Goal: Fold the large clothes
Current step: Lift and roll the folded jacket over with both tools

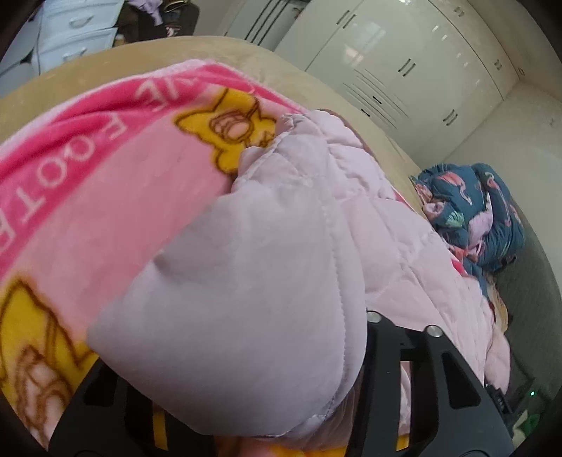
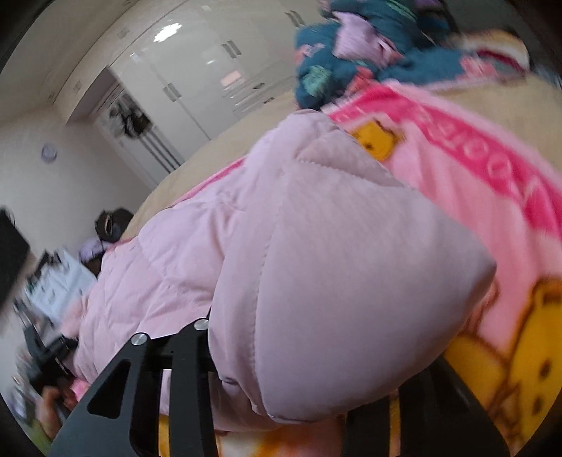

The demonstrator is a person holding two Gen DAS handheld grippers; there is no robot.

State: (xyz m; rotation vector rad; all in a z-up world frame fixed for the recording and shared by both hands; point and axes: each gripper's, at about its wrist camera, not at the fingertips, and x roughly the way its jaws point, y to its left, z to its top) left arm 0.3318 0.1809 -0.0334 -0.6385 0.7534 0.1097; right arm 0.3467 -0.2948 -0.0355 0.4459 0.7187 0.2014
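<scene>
A pale pink quilted puffer jacket (image 1: 267,253) lies on a pink, magenta and yellow cartoon blanket (image 1: 105,182) on a bed. My left gripper (image 1: 246,379) has a puffy fold of the jacket bunched between its black fingers (image 1: 442,379) and looks shut on it; the fingertips are hidden under the fabric. In the right wrist view the same jacket (image 2: 316,253) bulges over my right gripper (image 2: 302,379), whose black fingers (image 2: 147,386) close on a fold near the blanket (image 2: 491,197).
A crumpled dark blue patterned garment (image 1: 470,211) lies further along the beige bed (image 1: 267,66); it also shows in the right wrist view (image 2: 351,45). White wardrobe doors (image 1: 404,63) line the wall. Drawers (image 1: 73,31) and clutter stand beyond the bed.
</scene>
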